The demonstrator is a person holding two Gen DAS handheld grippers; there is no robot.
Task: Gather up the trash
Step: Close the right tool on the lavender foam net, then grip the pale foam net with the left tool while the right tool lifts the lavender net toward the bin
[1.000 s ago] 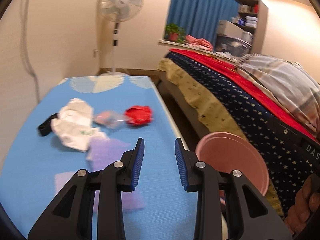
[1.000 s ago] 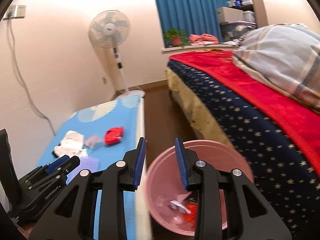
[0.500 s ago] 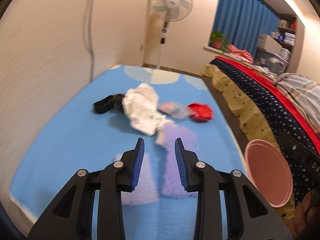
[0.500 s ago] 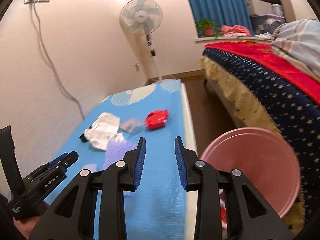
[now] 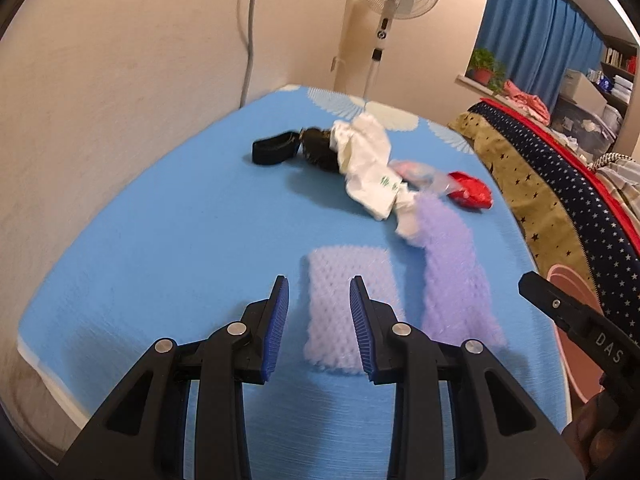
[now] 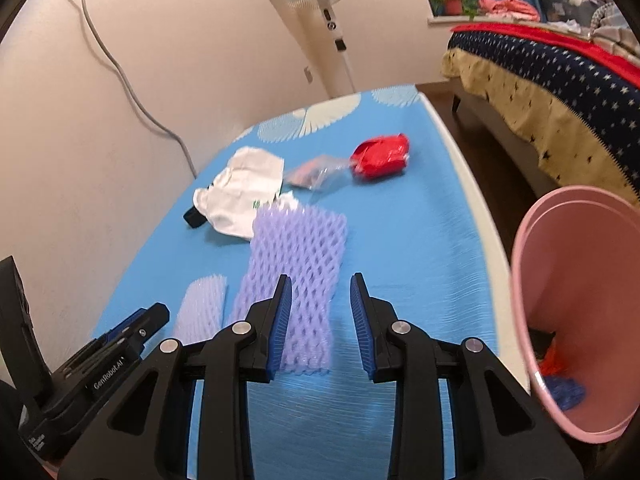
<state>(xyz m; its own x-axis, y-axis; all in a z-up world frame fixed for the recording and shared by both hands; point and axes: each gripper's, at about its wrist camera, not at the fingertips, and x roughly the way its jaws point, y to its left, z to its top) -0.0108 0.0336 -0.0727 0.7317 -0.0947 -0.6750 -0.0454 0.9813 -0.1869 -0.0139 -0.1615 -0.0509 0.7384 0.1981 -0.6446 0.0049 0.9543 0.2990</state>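
Observation:
Trash lies on a blue table mat. My left gripper is open, hovering just above a pale lilac foam net, with nothing between its pads. My right gripper is also open and empty, low over the near end of a darker purple foam net. Farther back lie a crumpled white bag, a clear plastic wrapper, a red wrapper and a black strap. A pink bin stands off the table's right edge, with some trash at its bottom.
A wall runs along the table's left side, with a cable hanging down it. A standing fan is behind the far end. A bed with a star-patterned cover lies to the right, across a strip of dark floor.
Both grippers have swung left from the pink bin toward the table and come down closer to the foam nets. The bin has slid to the right edge of both views. The jaws have not changed.

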